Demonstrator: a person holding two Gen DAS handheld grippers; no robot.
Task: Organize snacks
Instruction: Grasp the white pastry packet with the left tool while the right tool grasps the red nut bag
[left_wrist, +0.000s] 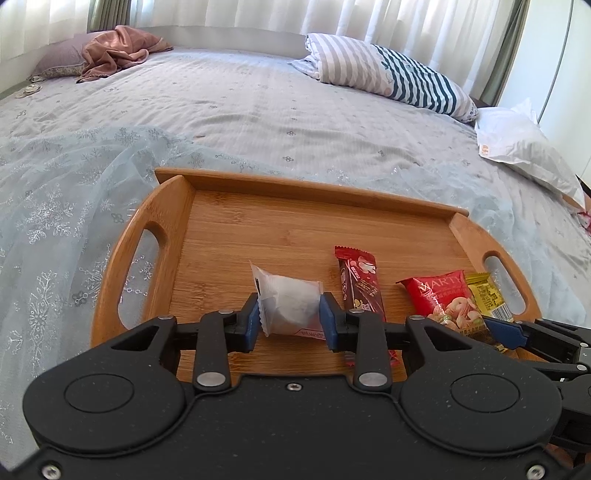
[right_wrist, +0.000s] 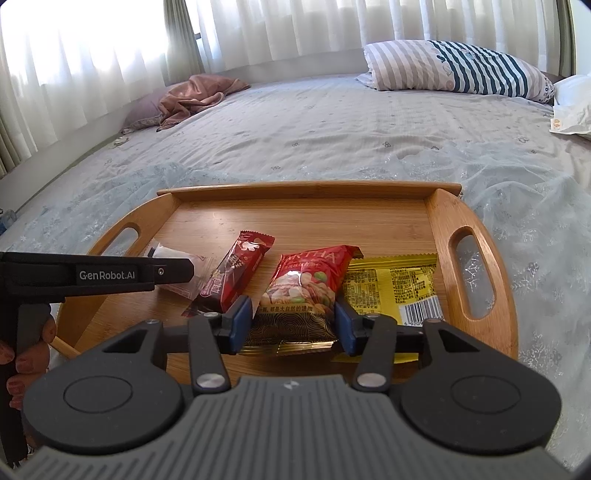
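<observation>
Left gripper: blue pads clamped on a puffy white translucent packet, crimped edges, on the bamboo tray. Right gripper pinches a glossy red nut pouch with black-gold base, overlapping a flat yellow foil packet. Slim dark-red bar wrapper lies between the two held items. Tray is oval-handled, visible grain, sitting on a quilted grey bedspread.

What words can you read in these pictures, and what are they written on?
"MARTY": on the red nut packet.
"GenRobot.AI": on the side of the left hand-held gripper.
Chinese line on the red nut packet's lower band: too small to read surely.
Yellow packet: small print and barcode digits, too small.
Dark red bar wrapper: print blurred.
White wrapped snack: print unreadable.
</observation>
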